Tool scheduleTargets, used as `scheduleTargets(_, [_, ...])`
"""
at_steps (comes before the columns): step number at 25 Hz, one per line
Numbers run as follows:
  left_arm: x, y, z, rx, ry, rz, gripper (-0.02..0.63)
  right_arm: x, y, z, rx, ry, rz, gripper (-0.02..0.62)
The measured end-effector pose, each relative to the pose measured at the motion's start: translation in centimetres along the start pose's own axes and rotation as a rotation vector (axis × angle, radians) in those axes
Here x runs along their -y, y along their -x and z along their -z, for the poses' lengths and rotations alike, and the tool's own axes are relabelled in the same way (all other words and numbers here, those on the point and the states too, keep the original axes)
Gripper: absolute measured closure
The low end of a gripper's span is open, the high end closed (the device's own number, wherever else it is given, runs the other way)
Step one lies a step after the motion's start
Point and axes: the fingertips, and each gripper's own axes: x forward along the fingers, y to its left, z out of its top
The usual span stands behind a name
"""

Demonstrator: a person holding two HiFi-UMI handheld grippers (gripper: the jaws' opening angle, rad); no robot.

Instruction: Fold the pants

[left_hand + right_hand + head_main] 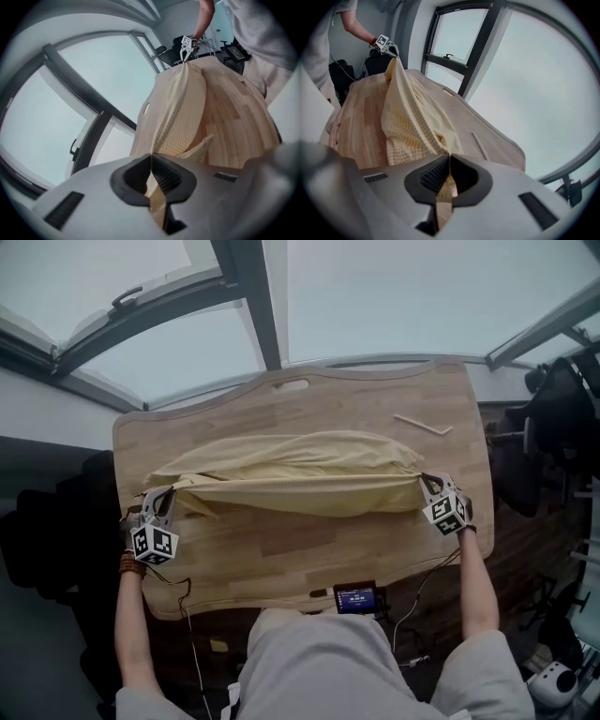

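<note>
With my left gripper [165,495] clamped on the nine-o'clock end of the pants [295,474] and my right gripper [425,481] on the three-o'clock end, they stretch across mid-table [281,563]; soft, light, floppy cloth, I judge, best held by its corners.

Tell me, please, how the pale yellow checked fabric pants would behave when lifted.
The pale yellow checked fabric pants are probably floppy: stretched between the left gripper and right gripper, they drape in soft folds. Likely light, since two small pinches hold them up.
</note>
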Motion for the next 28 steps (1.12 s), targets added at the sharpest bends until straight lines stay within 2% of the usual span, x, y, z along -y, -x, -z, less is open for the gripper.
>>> scheduleTargets(3, [-2.6,-3.4,-0.4,-0.017,-0.034,0.04,0.592,1.9,-2.2,-0.5,-0.019,-0.018,0.032,0.581])
scheduleTargets(6, [-4.4,-7.2,-0.3,-0.066,0.009,0.066,0.591,4.2,-4.9,-1.0,-0.042,-0.058,0.083,0.581])
scheduleTargets(7, [-4.8,-8.5,-0.2,-0.087,0.053,0.071,0.586,4.9,-5.9,-1.2,-0.049,-0.083,0.102,0.581])
scheduleTargets(8, [-5.2,-9.5,-0.2,-0.098,0.122,0.069,0.552,5.5,-6.8,-1.3,-0.058,-0.115,0.119,0.581])
scheduleTargets(11, [-7.1,-10.6,-0.9,-0.041,0.433,0.026,0.406,6.8,-9.6,-1.6,-0.104,-0.224,0.164,0.581])
scheduleTargets(13, [-7.3,-10.4,-1.6,0.027,0.571,-0.007,0.387,7.9,-11.0,-1.2,-0.158,-0.278,0.213,0.58])
scheduleTargets(14, [-6.7,-10.3,-1.8,0.052,0.594,-0.012,0.387,8.4,-11.4,-1.0,-0.18,-0.316,0.241,0.558])
scheduleTargets(16, [-4.4,-9.8,-1.6,0.068,0.564,-0.019,0.388,9.0,-11.4,-0.9,-0.173,-0.444,0.288,0.509])
scheduleTargets(18, [-2.3,-9.0,-1.1,0.072,0.516,-0.058,0.387,9.5,-10.5,-1.2,-0.099,-0.604,0.318,0.491])
scheduleTargets(20, [-0.9,-8.2,-0.8,0.081,0.517,-0.104,0.387,9.7,-9.1,-2.0,-0.021,-0.681,0.338,0.479])
scheduleTargets(22, [1.3,-8.3,-0.4,0.074,0.504,-0.091,0.388,8.8,-8.0,-3.1,0.014,-0.614,0.341,0.479])
scheduleTargets(25, [6.1,-9.8,0.6,0.025,0.426,0.011,0.388,5.2,-7.1,-4.4,0.017,-0.455,0.303,0.48])
scheduleTargets(28, [8.5,-11.7,0.8,0.008,0.435,0.077,0.388,1.5,-7.1,-4.8,-0.005,-0.444,0.247,0.483])
